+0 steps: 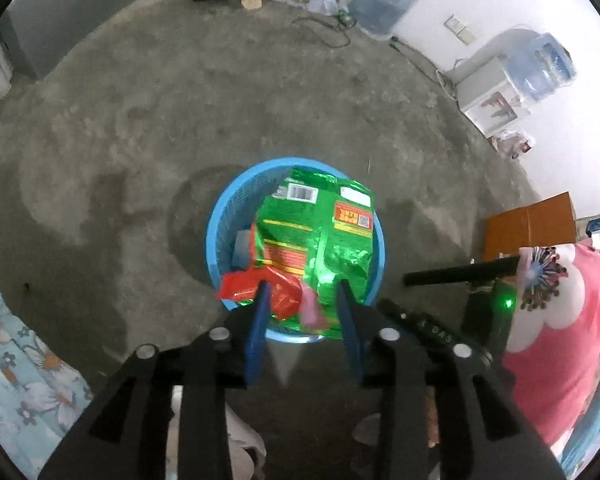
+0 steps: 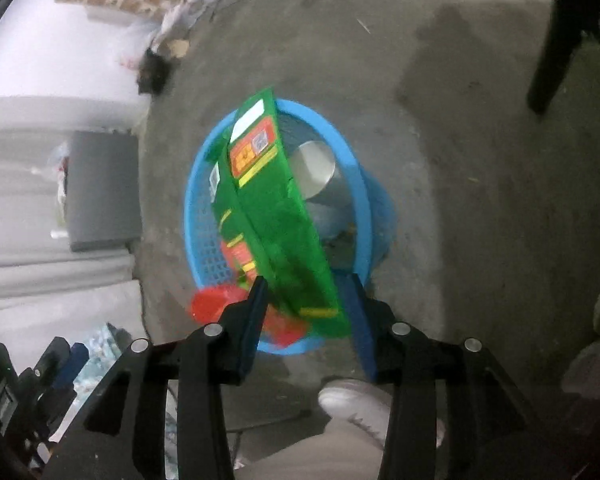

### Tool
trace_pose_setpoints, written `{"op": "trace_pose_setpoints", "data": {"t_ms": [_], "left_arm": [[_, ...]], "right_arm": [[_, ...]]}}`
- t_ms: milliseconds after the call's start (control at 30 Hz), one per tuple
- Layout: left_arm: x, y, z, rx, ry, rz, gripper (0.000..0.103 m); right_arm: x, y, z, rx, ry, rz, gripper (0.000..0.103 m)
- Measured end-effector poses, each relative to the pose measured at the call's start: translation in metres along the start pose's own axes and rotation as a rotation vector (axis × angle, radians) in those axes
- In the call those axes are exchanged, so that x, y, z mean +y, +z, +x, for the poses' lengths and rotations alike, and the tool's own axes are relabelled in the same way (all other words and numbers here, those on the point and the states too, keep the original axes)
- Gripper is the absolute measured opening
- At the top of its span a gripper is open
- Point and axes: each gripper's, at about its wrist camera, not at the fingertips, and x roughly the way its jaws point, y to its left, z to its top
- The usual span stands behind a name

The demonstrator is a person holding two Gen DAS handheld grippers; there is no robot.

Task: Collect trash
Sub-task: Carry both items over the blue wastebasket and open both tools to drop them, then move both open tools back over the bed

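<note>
The left gripper (image 1: 303, 294), black-armed with blue pads, points steeply down, its jaws parted and pressing on nothing. The right gripper (image 2: 306, 286), of the same build, also tilts downward with its jaws apart. The person's white shoe (image 2: 360, 404) and beige trouser leg (image 2: 312, 456) show below it.

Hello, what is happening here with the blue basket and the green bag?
A person holding two grippers is collecting trash into a blue basket on the concrete floor. A large green snack bag and a red wrapper sit at the basket's top, partly sticking over the rim. The left gripper and the right gripper are both above the basket with jaws open; no pad seems to press on the bag.
</note>
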Motion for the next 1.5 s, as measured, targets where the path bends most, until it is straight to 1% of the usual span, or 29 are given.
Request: {"op": "trace_pose_setpoints", "data": {"t_ms": [133, 200, 233, 300, 400, 433, 567, 667, 700, 733, 800, 833, 900, 967, 1067, 1167, 1233, 1300, 1400, 1500], "left_arm": [[-0.006, 0.000, -0.020, -0.020, 0.013, 0.011, 0.037], [-0.010, -0.003, -0.037, -0.050, 0.020, 0.031, 0.039], [-0.012, -0.006, -0.047, -0.068, 0.019, 0.039, 0.041], [-0.013, -0.009, -0.065, -0.097, 0.011, 0.046, 0.044], [-0.013, -0.024, -0.101, -0.146, -0.006, 0.053, 0.046], [-0.012, -0.031, -0.116, -0.169, -0.011, 0.057, 0.048], [0.000, -0.063, -0.171, -0.255, -0.004, 0.055, 0.059], [0.019, -0.095, -0.211, -0.320, -0.012, 0.015, 0.067], [0.027, -0.107, -0.224, -0.341, -0.006, -0.005, 0.068], [0.042, -0.125, -0.243, -0.375, 0.002, -0.036, 0.068], [0.061, -0.150, -0.269, -0.421, 0.027, -0.078, 0.069], [0.077, -0.172, -0.290, -0.467, 0.061, -0.116, 0.069], [0.097, -0.202, -0.317, -0.523, 0.121, -0.168, 0.070], [0.121, -0.240, -0.349, -0.587, 0.190, -0.248, 0.071], [0.154, -0.299, -0.389, -0.666, 0.270, -0.389, 0.073], [0.172, -0.349, -0.410, -0.722, 0.334, -0.484, 0.074], [0.177, -0.369, -0.412, -0.729, 0.344, -0.522, 0.074], [0.183, -0.385, -0.408, -0.722, 0.340, -0.543, 0.074], [0.181, -0.405, -0.389, -0.685, 0.337, -0.547, 0.074], [0.178, -0.414, -0.368, -0.639, 0.340, -0.549, 0.074]], "right_arm": [[0.013, -0.011, -0.016, -0.037, -0.016, -0.074, 0.040], [0.019, -0.017, -0.024, -0.059, -0.016, -0.100, 0.040], [0.021, -0.018, -0.023, -0.070, -0.015, -0.120, 0.040], [0.030, -0.024, -0.034, -0.092, -0.018, -0.153, 0.040], [0.051, -0.037, -0.048, -0.128, -0.031, -0.232, 0.042], [0.056, -0.037, -0.047, -0.135, -0.032, -0.254, 0.043], [0.083, -0.058, -0.056, -0.150, -0.022, -0.357, 0.048], [0.103, -0.077, -0.068, -0.139, 0.004, -0.436, 0.057], [0.108, -0.082, -0.071, -0.132, 0.016, -0.459, 0.060], [0.116, -0.090, -0.076, -0.126, 0.027, -0.492, 0.060], [0.127, -0.102, -0.084, -0.118, 0.050, -0.553, 0.064], [0.133, -0.107, -0.086, -0.108, 0.064, -0.572, 0.064], [0.142, -0.116, -0.090, -0.079, 0.108, -0.608, 0.066], [0.155, -0.129, -0.093, -0.054, 0.158, -0.659, 0.067], [0.176, -0.150, -0.095, -0.003, 0.206, -0.726, 0.068], [0.197, -0.178, -0.093, 0.061, 0.252, -0.795, 0.068], [0.206, -0.194, -0.090, 0.099, 0.278, -0.834, 0.068], [0.214, -0.210, -0.085, 0.142, 0.298, -0.866, 0.068], [0.226, -0.239, -0.071, 0.221, 0.316, -0.920, 0.068], [0.236, -0.265, -0.064, 0.301, 0.328, -0.947, 0.068]]}}
